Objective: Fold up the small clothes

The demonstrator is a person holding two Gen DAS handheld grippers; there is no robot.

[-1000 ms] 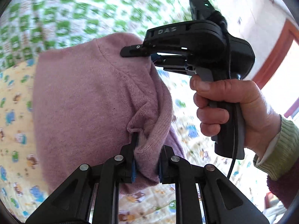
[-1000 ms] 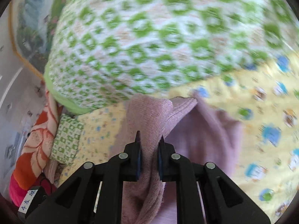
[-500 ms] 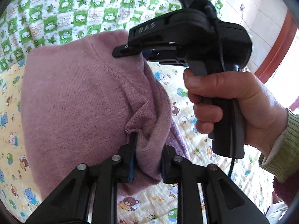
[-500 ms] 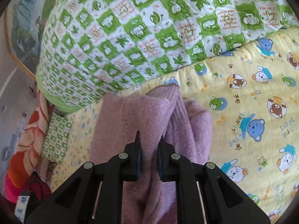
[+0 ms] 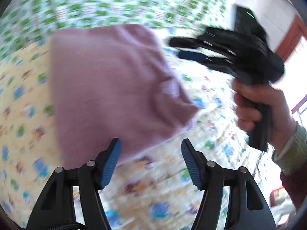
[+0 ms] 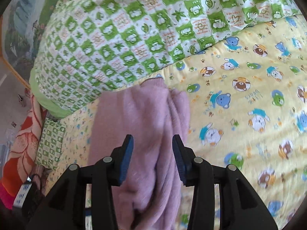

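Observation:
A small mauve knitted garment [image 5: 107, 88] lies folded on the yellow bear-print quilt [image 5: 28, 126]. My left gripper [image 5: 150, 149] has its jaws opening wide just in front of the garment's near edge, with nothing pressed between the pads. In the left wrist view my right gripper [image 5: 174, 48] hangs off the garment's right side, held by a hand [image 5: 257, 105]. The right wrist view shows that gripper [image 6: 153, 143] with jaws opening; the garment [image 6: 140, 126] lies loose in the gap, touching neither pad.
A green and white checked quilt [image 6: 134, 30] is heaped behind the garment. An orange flowered blanket [image 6: 23, 140] and a small checked cloth [image 6: 50, 143] lie at the left edge. A red door frame [image 5: 289, 36] stands at the far right.
Both grippers have let go of the mauve garment and drawn back from it. The garment has dropped flat onto the yellow quilt. The right gripper has swung away to the right.

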